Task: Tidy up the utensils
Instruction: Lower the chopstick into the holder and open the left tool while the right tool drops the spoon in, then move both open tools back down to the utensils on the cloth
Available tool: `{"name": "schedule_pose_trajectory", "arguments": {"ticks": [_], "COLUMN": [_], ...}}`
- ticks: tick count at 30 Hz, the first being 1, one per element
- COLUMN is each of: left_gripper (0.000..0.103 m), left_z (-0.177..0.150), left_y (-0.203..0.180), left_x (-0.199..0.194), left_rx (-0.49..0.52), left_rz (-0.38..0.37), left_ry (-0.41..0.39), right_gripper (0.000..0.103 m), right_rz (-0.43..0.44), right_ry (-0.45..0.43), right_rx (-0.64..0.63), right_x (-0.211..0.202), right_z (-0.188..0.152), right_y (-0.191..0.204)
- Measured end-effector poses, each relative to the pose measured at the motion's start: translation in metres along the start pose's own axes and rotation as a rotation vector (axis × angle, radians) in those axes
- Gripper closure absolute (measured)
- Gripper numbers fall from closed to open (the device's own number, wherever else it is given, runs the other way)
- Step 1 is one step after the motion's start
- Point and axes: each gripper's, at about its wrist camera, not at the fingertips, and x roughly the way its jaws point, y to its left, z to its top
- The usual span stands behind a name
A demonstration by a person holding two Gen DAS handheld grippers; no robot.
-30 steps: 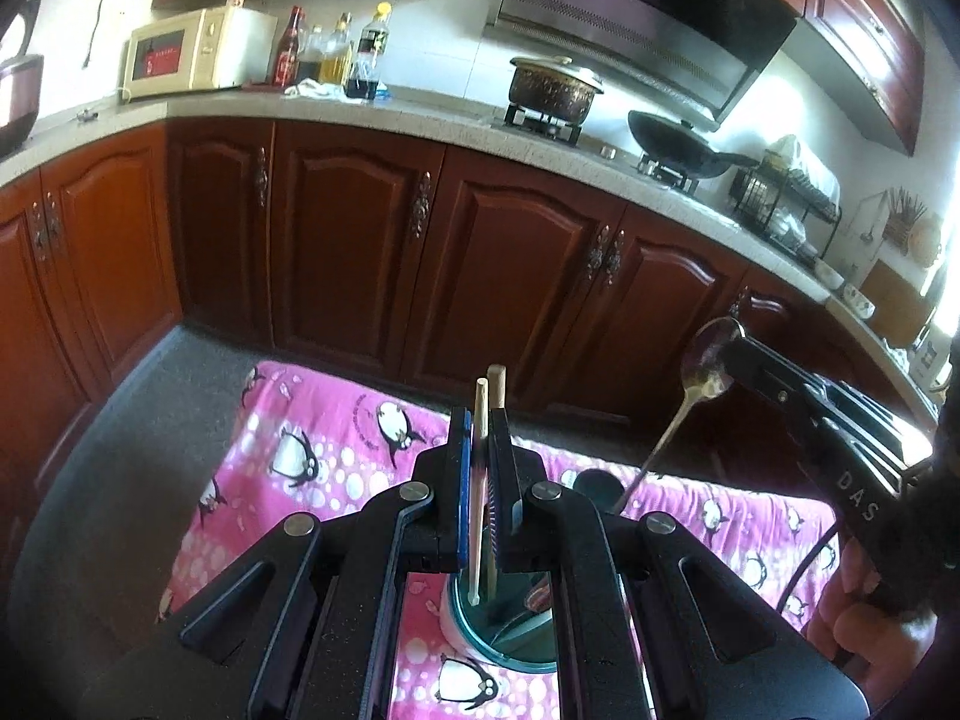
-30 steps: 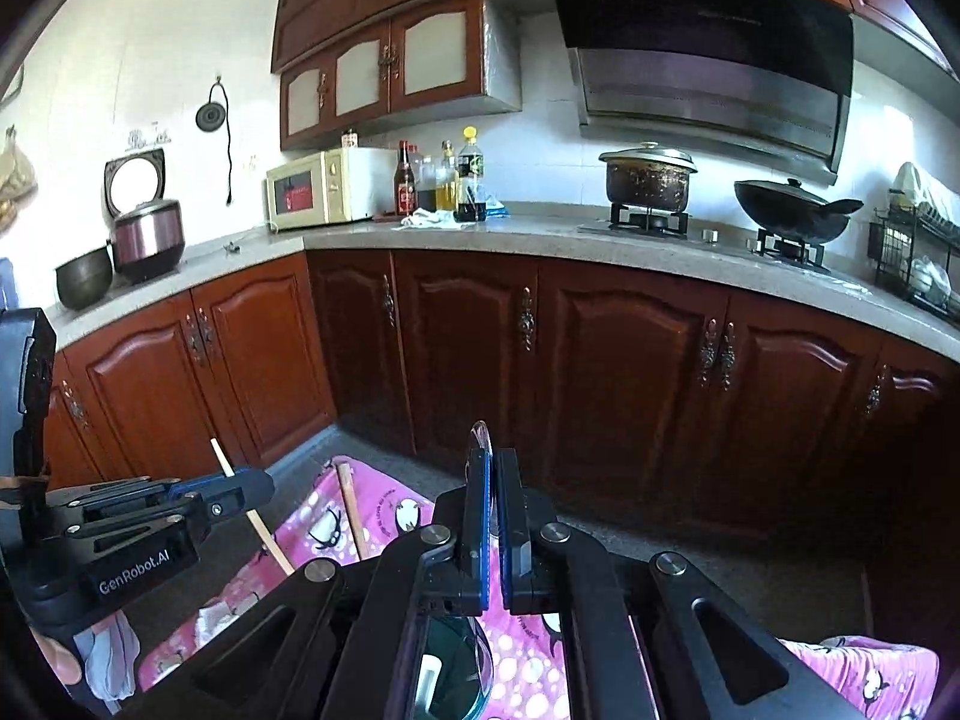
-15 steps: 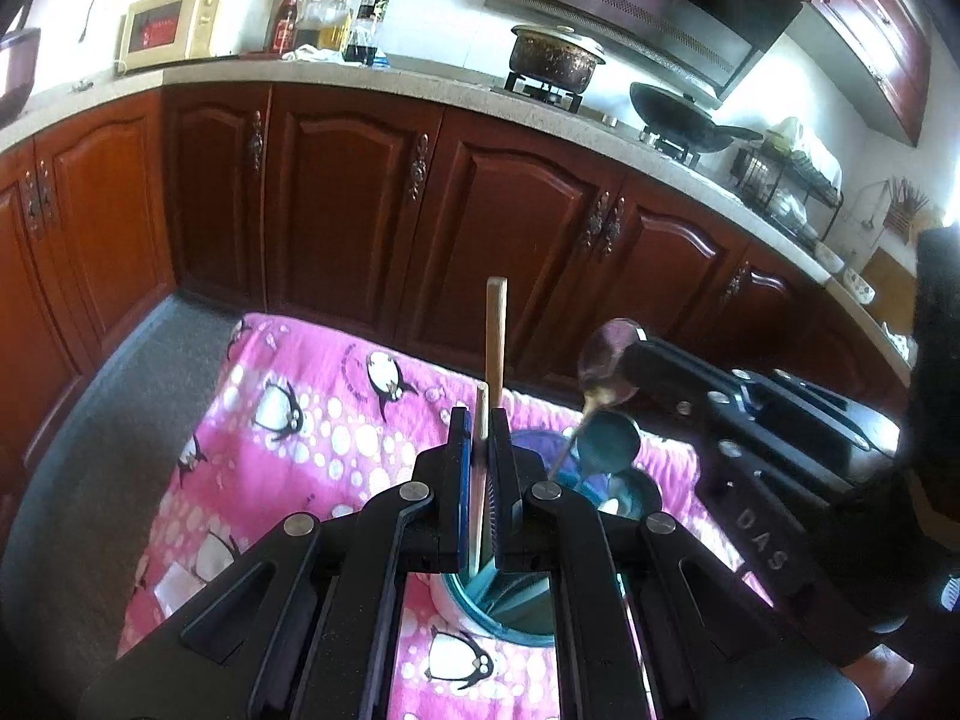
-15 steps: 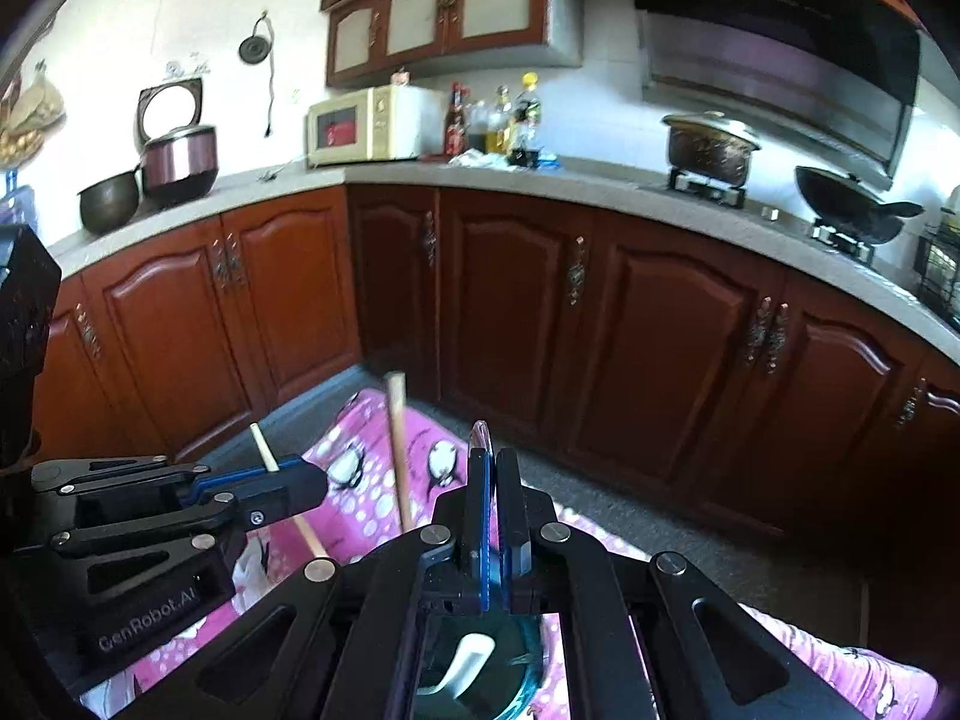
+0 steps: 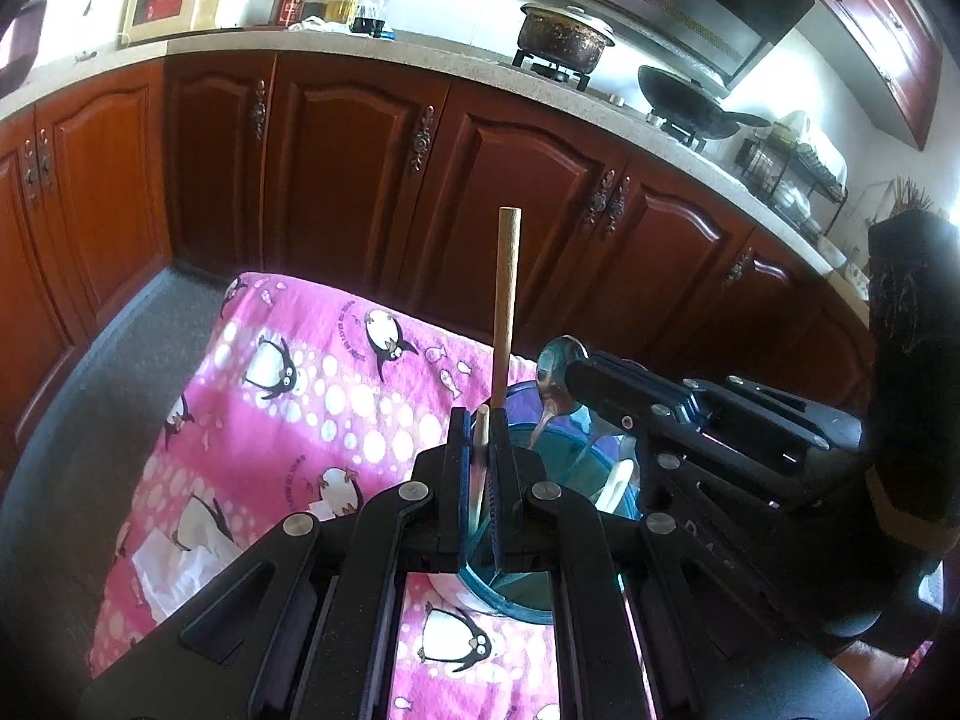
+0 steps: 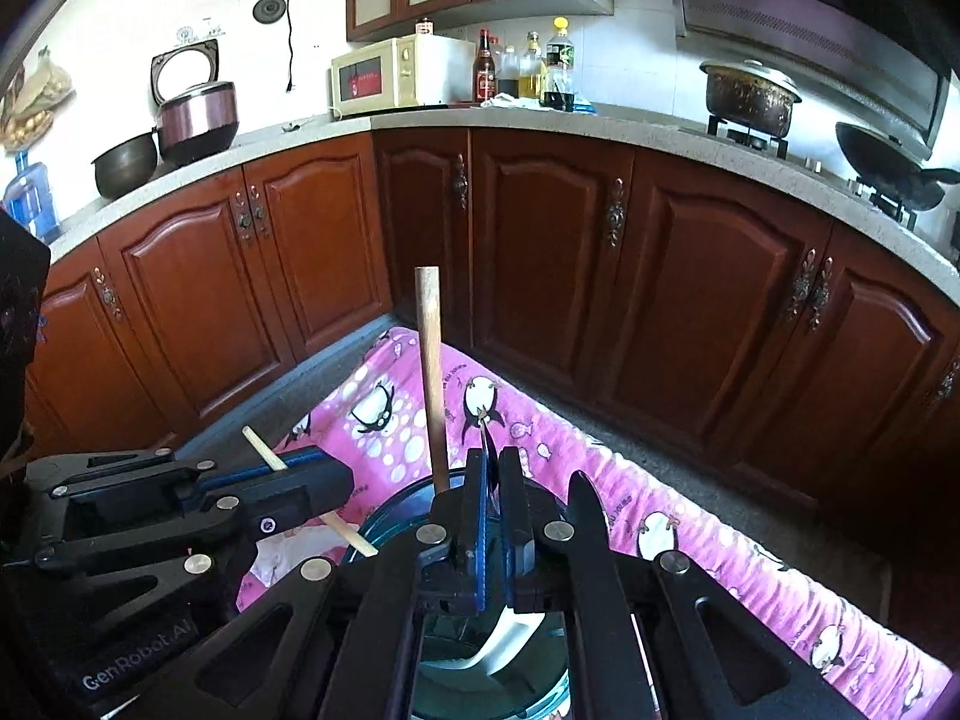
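left wrist view
left gripper (image 5: 478, 450): jaws clamped on a pale chopstick (image 5: 480, 468); it runs between the pads, tip poking just past them, lower end out of view
holder (image 5: 576, 456): teal cup on the pink cloth (image 5: 312, 396), right under the jaws
wooden handle (image 5: 506, 306): already stands upright in the holder, just behind the left jaws
right gripper (image 5: 576, 373): comes in from the right, jaws closed on a metal spoon (image 5: 555, 381); bowl end up, handle dipping over the holder mouth
white spoon (image 5: 615, 483): inside the holder, leaning on the wall

right wrist view
right gripper (image 6: 493, 468): jaws together on the thin spoon, seen only edge-on between the pads
left gripper (image 6: 324, 483): at left, chopstick (image 6: 312, 495) skewed through it, lower tip at the holder rim (image 6: 384, 516)
wooden handle (image 6: 433, 378): upright, touching or just beside the right jaws, can't tell which
white spoon (image 6: 510, 630): in the holder below

handling (judgement)
chopstick: light, stiff, thin, smooth; pivots easily in a pinch. Grip mid-length is fine; get the tip inside the rim before letting go
spoon: stiff, slick metal, bowl-heavy; grip sits near the bowl, so the handle goes in first
holder: looks light plastic; side knocks from either tool could tip it
risk: both tools crowd one opening; the wooden handle is in the way
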Motion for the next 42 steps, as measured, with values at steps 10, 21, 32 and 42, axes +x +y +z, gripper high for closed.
{"name": "schedule_pose_trajectory", "arguments": {"ticks": [10,21,32,42], "left_gripper": [0.084,0.068,0.052,0.048], "left_z": [-0.002,-0.004,-0.017,-0.045], "left_y": [0.002,0.003,-0.015,-0.055], "left_x": [-0.004,-0.022,-0.058,-0.067], "left_rx": [-0.015,-0.028,0.025,0.111], "left_rz": [-0.022,-0.031,-0.006,-0.001], "left_ry": [0.014,0.003,-0.056,-0.036], "right_gripper": [0.096,0.093,0.067,0.06], "right_rz": [0.084,0.096,0.047,-0.042], "right_ry": [0.011,-0.009,-0.094,-0.076], "right_rx": [0.096,0.148,0.201,0.309], "right_x": [0.001,-0.02,-0.094,-0.139], "right_z": [0.003,0.0,-0.034,-0.095], "right_y": [-0.009,-0.019,-0.041,-0.064]}}
